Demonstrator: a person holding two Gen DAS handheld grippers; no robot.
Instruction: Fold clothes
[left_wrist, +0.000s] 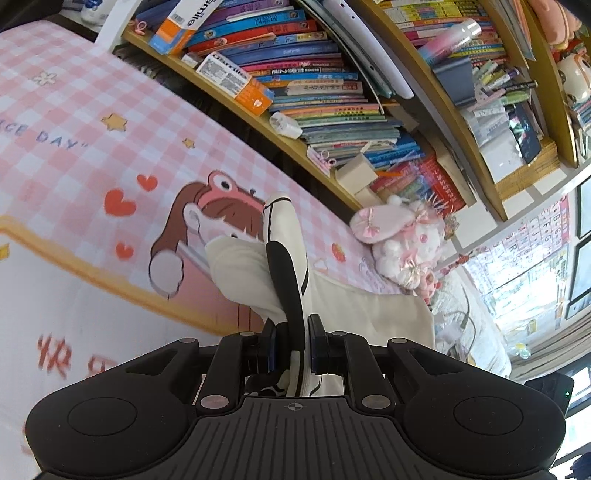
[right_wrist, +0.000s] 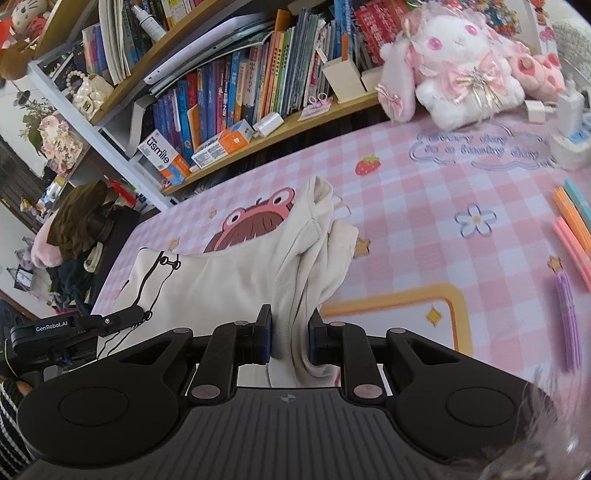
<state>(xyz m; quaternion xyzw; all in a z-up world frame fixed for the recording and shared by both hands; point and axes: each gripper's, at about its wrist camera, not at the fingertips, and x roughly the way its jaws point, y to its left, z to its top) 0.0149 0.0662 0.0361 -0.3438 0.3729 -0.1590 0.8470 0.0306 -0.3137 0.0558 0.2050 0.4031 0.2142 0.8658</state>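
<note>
A cream garment with black line print (right_wrist: 229, 284) hangs stretched between my two grippers above the pink checked table mat (right_wrist: 424, 206). My right gripper (right_wrist: 290, 338) is shut on a bunched cream edge of it. My left gripper (left_wrist: 290, 343) is shut on another part of the garment (left_wrist: 255, 273), where a black strip (left_wrist: 286, 280) runs up between the pads. In the right wrist view the left gripper (right_wrist: 122, 317) shows at the garment's left end, clamped on its printed corner.
A bookshelf full of books (right_wrist: 236, 85) runs along the far side of the table. A white and pink plush rabbit (right_wrist: 454, 62) sits at the mat's far end. Coloured pens (right_wrist: 572, 225) lie at the right. A charger and power strip (right_wrist: 569, 125) stand far right.
</note>
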